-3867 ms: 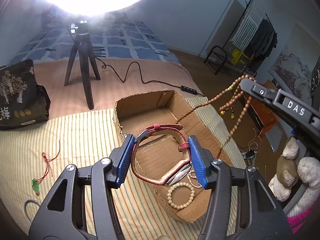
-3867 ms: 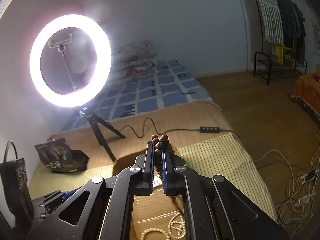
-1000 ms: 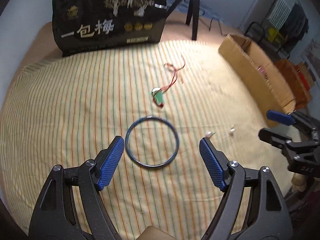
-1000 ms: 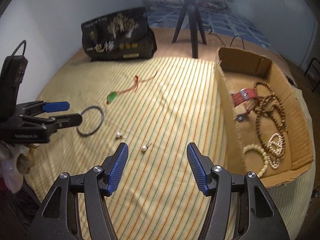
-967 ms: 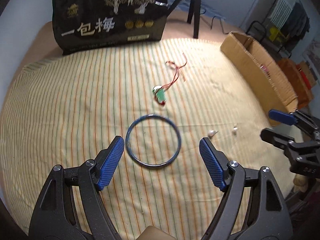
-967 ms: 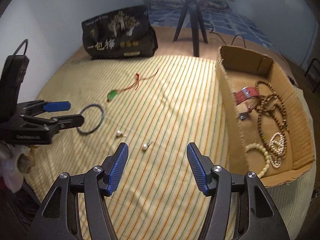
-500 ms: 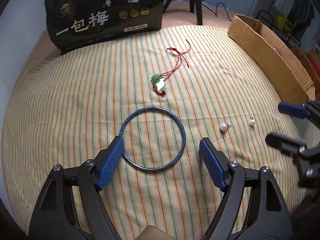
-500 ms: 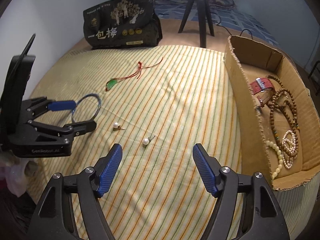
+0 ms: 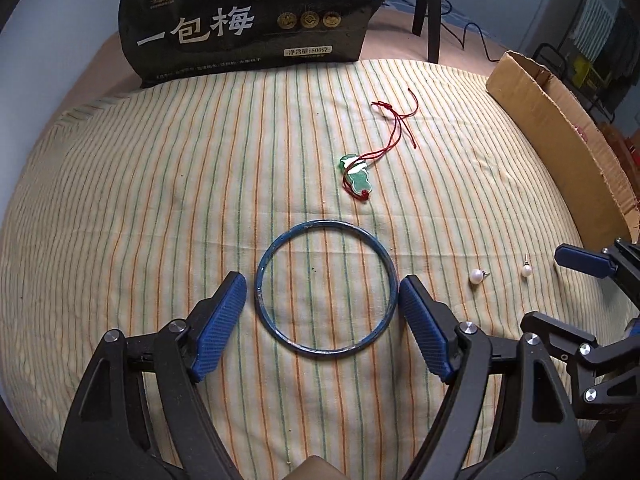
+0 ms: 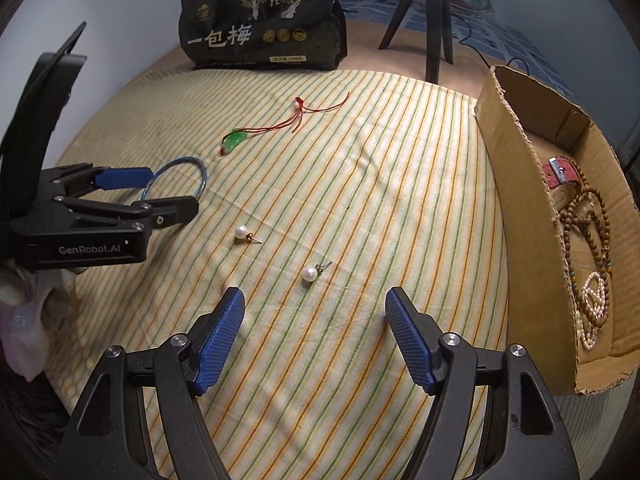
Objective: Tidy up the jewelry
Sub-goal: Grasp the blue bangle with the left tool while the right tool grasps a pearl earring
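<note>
A blue bangle [image 9: 326, 288] lies flat on the striped cloth between the open fingers of my left gripper [image 9: 322, 300], which is empty and straddles it. A green pendant on a red cord [image 9: 357, 178] lies beyond it. Two pearl earrings [image 10: 310, 273] [image 10: 241, 233] lie just ahead of my open, empty right gripper [image 10: 312, 316]. The bangle [image 10: 188, 168] and pendant [image 10: 235, 140] also show in the right wrist view. The cardboard box [image 10: 516, 184] at right holds a red watch strap, wooden beads and pearl strings.
A black snack bag [image 9: 248, 20] stands at the back of the cloth. A black tripod [image 10: 434, 20] with a cable stands behind the box. The cloth's edge drops off at the left and the front. A soft toy [image 10: 28, 320] sits low left.
My left gripper has moved down and forward so the bangle now lies between its fingers. My right gripper has moved closer to the two pearl earrings. Earlier, the watch strap and beads went into the box.
</note>
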### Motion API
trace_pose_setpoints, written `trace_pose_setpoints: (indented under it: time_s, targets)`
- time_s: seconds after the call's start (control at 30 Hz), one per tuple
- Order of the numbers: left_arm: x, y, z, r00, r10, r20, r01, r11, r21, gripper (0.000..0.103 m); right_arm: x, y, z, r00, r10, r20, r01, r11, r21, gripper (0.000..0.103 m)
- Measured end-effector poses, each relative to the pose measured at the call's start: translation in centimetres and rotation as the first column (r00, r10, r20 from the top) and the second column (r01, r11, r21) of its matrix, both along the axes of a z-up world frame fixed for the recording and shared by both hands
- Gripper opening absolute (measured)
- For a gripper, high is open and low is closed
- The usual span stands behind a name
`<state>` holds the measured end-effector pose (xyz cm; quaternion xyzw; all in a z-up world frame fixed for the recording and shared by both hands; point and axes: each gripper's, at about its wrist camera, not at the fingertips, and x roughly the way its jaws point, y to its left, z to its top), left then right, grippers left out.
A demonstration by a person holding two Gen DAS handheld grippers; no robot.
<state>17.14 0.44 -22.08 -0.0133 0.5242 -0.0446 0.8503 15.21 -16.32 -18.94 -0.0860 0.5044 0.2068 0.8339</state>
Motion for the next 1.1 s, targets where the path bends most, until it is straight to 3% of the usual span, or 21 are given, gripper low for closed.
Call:
trace_pose_setpoints:
  time_s: [0.2, 0.27, 0.37, 0.63, 1.1]
  targets:
    - [0.1, -0.1, -0.2, 1.000, -0.013, 0.010, 0.013, 1.000, 0.002, 0.080, 0.8, 0.2, -0.2, 1.000, -0.004, 0.004, 0.004, 1.000, 0.005, 0.072]
    - [0.1, 0.0, -0.2, 1.000, -0.012, 0.011, 0.012, 1.000, 0.005, 0.077, 1.2, 0.2, -0.2, 1.000, -0.005, -0.007, 0.005, 1.000, 0.018, 0.055]
    - [0.1, 0.1, -0.1, 1.000, -0.008, 0.013, 0.008, 1.000, -0.002, 0.075, 1.5, 0.3, -0.3, 1.000, -0.004, -0.012, 0.004, 1.000, 0.013, 0.041]
    - [0.0, 0.3, 0.0, 1.000, -0.006, 0.023, 0.007, 1.000, -0.010, 0.074, 1.7, 1.0, -0.4, 1.000, 0.021, -0.022, -0.021, 1.000, -0.007, 0.010]
    - [-0.5, 1.1, 3.2, 0.997, 0.021, 0.069, -0.015, 0.996, -0.085, 0.074, 1.2, 0.7, 2.3, 0.999, 0.011, 0.044, -0.012, 0.999, 0.032, 0.007]
